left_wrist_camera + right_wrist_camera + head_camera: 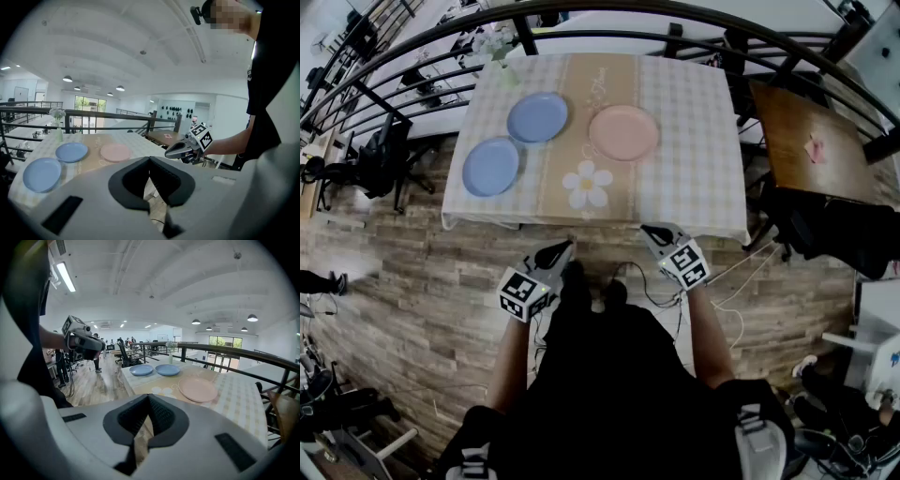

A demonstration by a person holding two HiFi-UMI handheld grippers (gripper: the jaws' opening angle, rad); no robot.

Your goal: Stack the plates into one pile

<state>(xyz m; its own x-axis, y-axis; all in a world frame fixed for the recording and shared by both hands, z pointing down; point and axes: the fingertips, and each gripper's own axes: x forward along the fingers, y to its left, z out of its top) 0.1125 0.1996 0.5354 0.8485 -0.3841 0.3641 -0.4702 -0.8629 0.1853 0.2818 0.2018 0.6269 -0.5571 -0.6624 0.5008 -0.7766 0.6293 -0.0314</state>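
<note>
Three plates lie apart on the checked tablecloth [694, 178]: a blue plate [491, 166] at the near left, a second blue plate [537, 117] behind it, and a pink plate [623, 133] to the right. The same plates appear in the left gripper view as blue [42, 174], blue [71, 152] and pink [116, 152], and in the right gripper view as blue [141, 370], blue [167, 369] and pink [198, 389]. My left gripper [565, 246] and right gripper [649, 230] hover short of the table's near edge, both shut and empty.
A black railing [581, 11] curves round behind the table. A vase of flowers [502, 56] stands at the far left corner. A brown wooden side table [811, 141] sits to the right, dark chairs [384, 155] to the left, and cables [741, 281] lie on the wooden floor.
</note>
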